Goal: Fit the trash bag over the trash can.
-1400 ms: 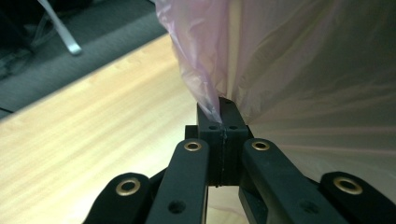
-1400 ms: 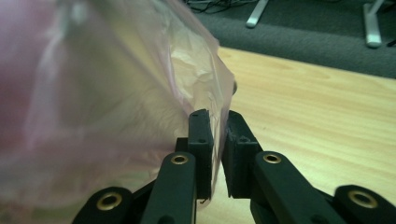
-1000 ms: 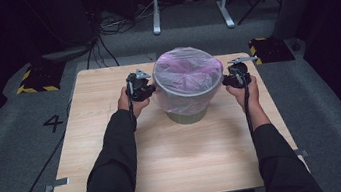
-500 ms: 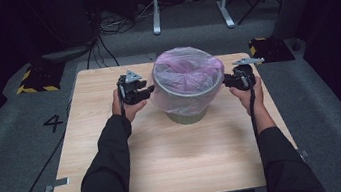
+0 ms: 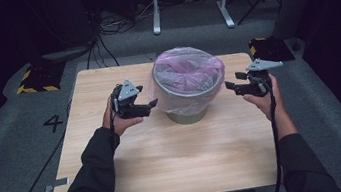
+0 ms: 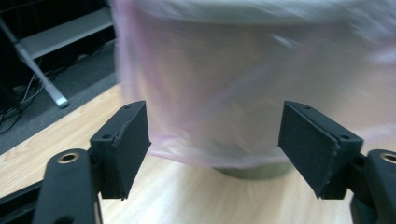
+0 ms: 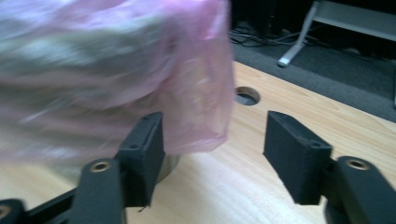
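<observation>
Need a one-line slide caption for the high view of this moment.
Both grippers, left and right, jaws open, flank a bin lined with a pink bag on the wooden table.

One bin (image 5: 188, 111), one bag (image 5: 188, 76), two tongs

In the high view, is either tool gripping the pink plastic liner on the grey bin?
No: the left tool and right tool stand open, apart from the pink plastic liner.
</observation>
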A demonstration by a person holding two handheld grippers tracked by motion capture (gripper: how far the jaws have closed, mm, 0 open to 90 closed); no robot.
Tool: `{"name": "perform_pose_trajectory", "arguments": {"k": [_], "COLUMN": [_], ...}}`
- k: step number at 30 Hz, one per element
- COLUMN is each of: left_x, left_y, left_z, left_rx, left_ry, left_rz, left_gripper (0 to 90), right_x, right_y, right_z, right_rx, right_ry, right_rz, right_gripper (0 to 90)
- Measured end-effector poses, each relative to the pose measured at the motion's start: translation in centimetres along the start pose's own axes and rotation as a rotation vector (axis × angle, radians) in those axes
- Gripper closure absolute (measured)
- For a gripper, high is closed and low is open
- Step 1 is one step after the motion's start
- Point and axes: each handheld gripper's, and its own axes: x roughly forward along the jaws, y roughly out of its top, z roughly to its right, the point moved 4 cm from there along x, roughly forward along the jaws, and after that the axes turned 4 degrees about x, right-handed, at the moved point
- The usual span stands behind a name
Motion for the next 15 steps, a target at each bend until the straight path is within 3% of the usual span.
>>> {"name": "perform_pose_trajectory", "arguments": {"k": [2, 3, 6, 9, 11, 13, 15], "left_x": [0.0, 0.1, 0.3, 1.3, 1.9, 2.4, 2.8], "left_y": [0.0, 0.2, 0.4, 0.5, 0.3, 0.1, -0.1], "left_z": [0.4, 1.2, 1.6, 2.2, 2.3, 2.3, 2.2], "left_rx": [0.008, 0.029, 0.036, 0.056, 0.065, 0.076, 0.075], "left_ry": [-0.018, -0.021, -0.028, -0.016, 0.006, 0.029, 0.017], "left_rz": [-0.005, -0.009, -0.008, -0.041, -0.064, -0.091, -0.086], "left_gripper": [21.9, 21.9, 22.3, 30.5, 38.8, 54.5, 62.2], "right_x": [-0.2, -0.5, -0.5, 0.0, 0.4, 0.9, 1.4], "right_y": [-0.2, -0.5, -0.9, -1.2, -1.4, -1.7, -1.9], "right_z": [-0.4, -1.3, -2.5, -3.4, -3.6, -3.7, -3.7], "right_rx": [-0.014, -0.052, -0.093, -0.138, -0.136, -0.144, -0.154], "right_ry": [0.023, 0.055, 0.101, 0.106, 0.105, 0.107, 0.09], "right_rz": [-0.002, -0.001, -0.015, -0.038, -0.054, -0.071, -0.087], "right_gripper": [35.0, 32.6, 29.9, 32.2, 38.9, 54.5, 63.4]}}
